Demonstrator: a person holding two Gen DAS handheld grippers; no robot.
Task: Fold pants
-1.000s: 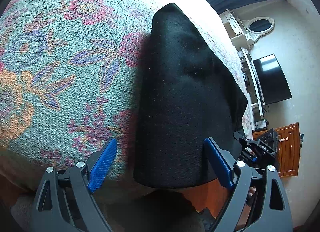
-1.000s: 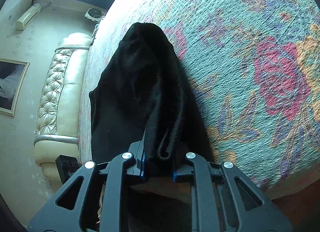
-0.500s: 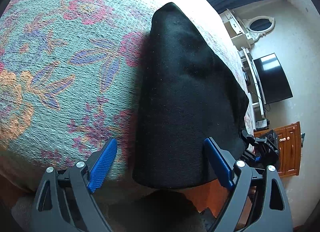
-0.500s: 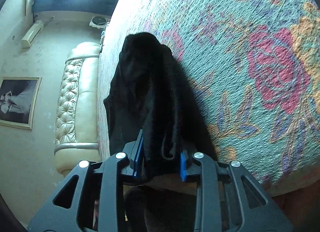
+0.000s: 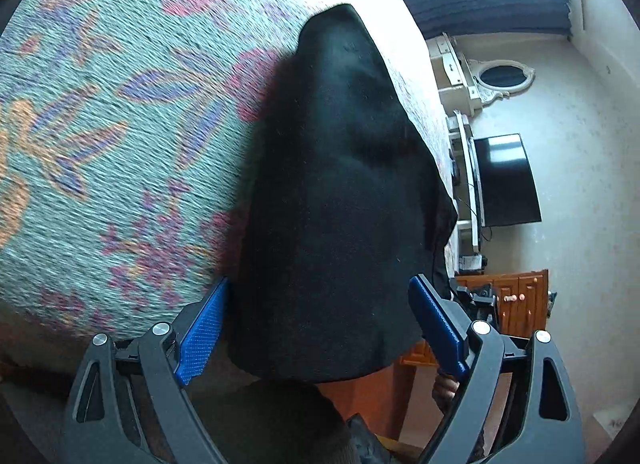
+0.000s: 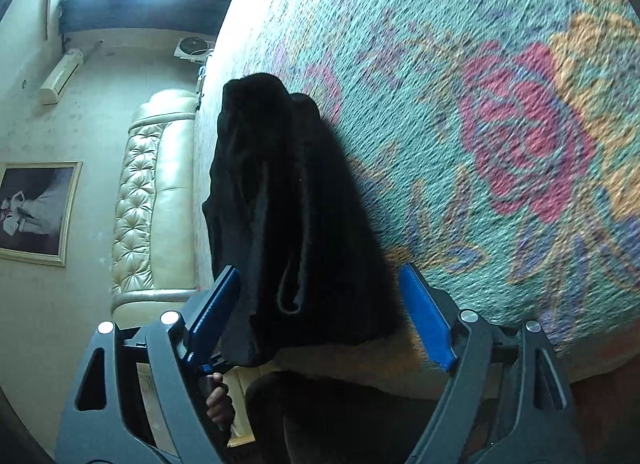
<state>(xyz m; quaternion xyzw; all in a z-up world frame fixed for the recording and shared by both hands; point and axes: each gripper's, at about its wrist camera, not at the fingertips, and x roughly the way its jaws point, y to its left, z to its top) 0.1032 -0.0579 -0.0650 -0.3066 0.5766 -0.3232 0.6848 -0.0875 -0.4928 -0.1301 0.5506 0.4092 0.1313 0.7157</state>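
The black pants (image 5: 340, 191) lie folded in a long narrow strip on the floral bedspread (image 5: 100, 135), their near end hanging over the bed's edge. My left gripper (image 5: 320, 324) is open, its blue pads on either side of that near end without pressing it. In the right wrist view the pants (image 6: 288, 215) show bunched folds and a hem loop. My right gripper (image 6: 320, 316) has its jaws opening wide; the cloth lies loose between the blue pads (image 6: 426, 316), touched by neither.
The bedspread (image 6: 500, 123) stretches far to both sides. Beyond the bed stand a padded cream headboard (image 6: 152, 199), a framed picture (image 6: 36, 211), a television (image 5: 504, 179), a white dresser with an oval mirror (image 5: 502, 77) and a wooden cabinet (image 5: 516, 300). A hand (image 6: 218, 400) grips the other handle.
My right gripper has let go of the pants' edge and spread its jaws wide; the cloth has dropped onto the bed. The left gripper has stayed open and shifted slightly.
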